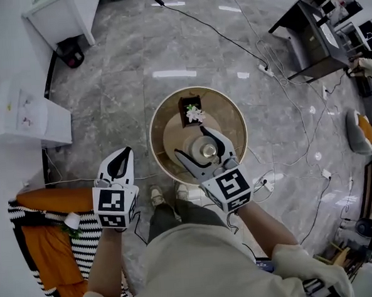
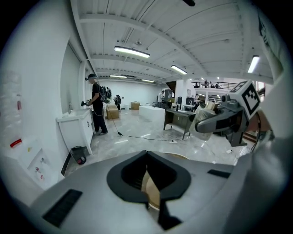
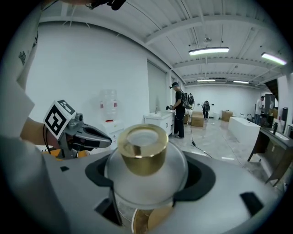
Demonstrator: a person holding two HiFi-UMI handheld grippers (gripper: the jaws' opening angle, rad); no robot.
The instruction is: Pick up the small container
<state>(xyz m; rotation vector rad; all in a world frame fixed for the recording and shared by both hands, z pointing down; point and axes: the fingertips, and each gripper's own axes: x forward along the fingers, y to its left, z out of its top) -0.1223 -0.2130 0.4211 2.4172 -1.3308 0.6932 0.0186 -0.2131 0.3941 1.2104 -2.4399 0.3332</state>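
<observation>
1. The small container, a frosted round jar with a gold cap, was gripped by the right gripper. Its fingers were clamped against the jar's sides at 3 and 9 o'clock in the right gripper view.
2. In the head view the container was seen over the middle of the round wooden desk. In the left gripper view it was seen held clear above the desk's rim.
3. A dark box holding a white flower was seen on the desk at 12 o'clock from the container, near it but apart.
4. The left gripper was held off the desk at 9 o'clock from the right gripper, over the marble floor. Its fingers were pressed together with nothing between them; only a sliver of the desk was seen past them.
5. An orange cushion was seen lying on a striped rug at 8 o'clock from the desk.
6. Cables were seen trailing across the floor at 1 to 4 o'clock from the desk.
7. A person with a backpack was seen standing far back in the room, beside a white counter.
</observation>
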